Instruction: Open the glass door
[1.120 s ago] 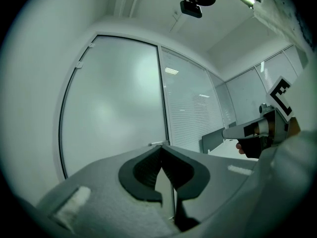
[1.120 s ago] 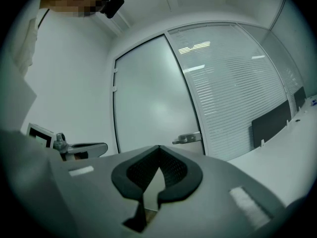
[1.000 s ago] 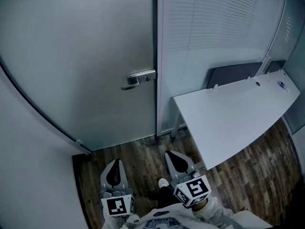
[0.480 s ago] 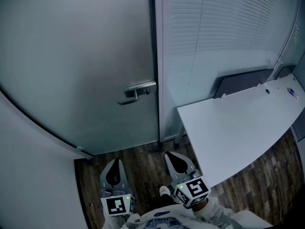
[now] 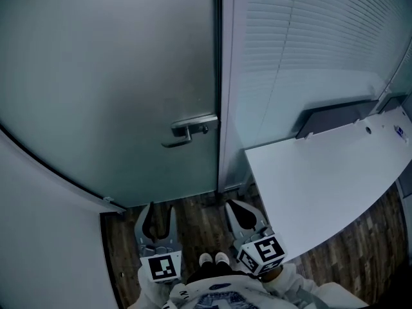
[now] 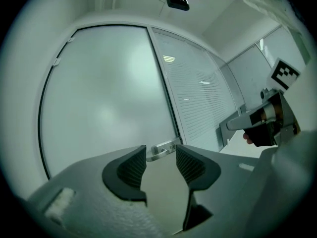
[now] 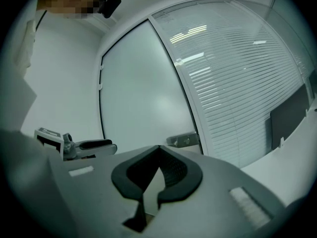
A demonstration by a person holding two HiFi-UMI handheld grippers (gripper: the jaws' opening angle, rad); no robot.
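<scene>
In the head view the left gripper (image 5: pixel 158 212) sits low at 6 o'clock, over the wood floor (image 5: pixel 196 221). The frosted glass door (image 5: pixel 109 76) stands shut ahead of it at 12 o'clock. The metal door handle (image 5: pixel 190 131) lies toward 1 o'clock from this gripper, well apart from it. In the left gripper view its jaws have just been opening and now stand well apart. Nothing is between them; the handle (image 6: pixel 161 149) only shows far off through the gap. The right gripper (image 5: pixel 243 212) is just beside it at 3 o'clock, with the handle up at 11 o'clock from it, again well apart. In the right gripper view (image 7: pixel 159 148) its jaws meet at the tips, closed on nothing, and the handle (image 7: pixel 184 140) sits beyond them. A slatted glass panel (image 5: pixel 309 44) and a white desk (image 5: pixel 322 172) fill the right. The frosting hides whatever lies behind the door, and the lower edge of the head view cuts off both hands.
</scene>
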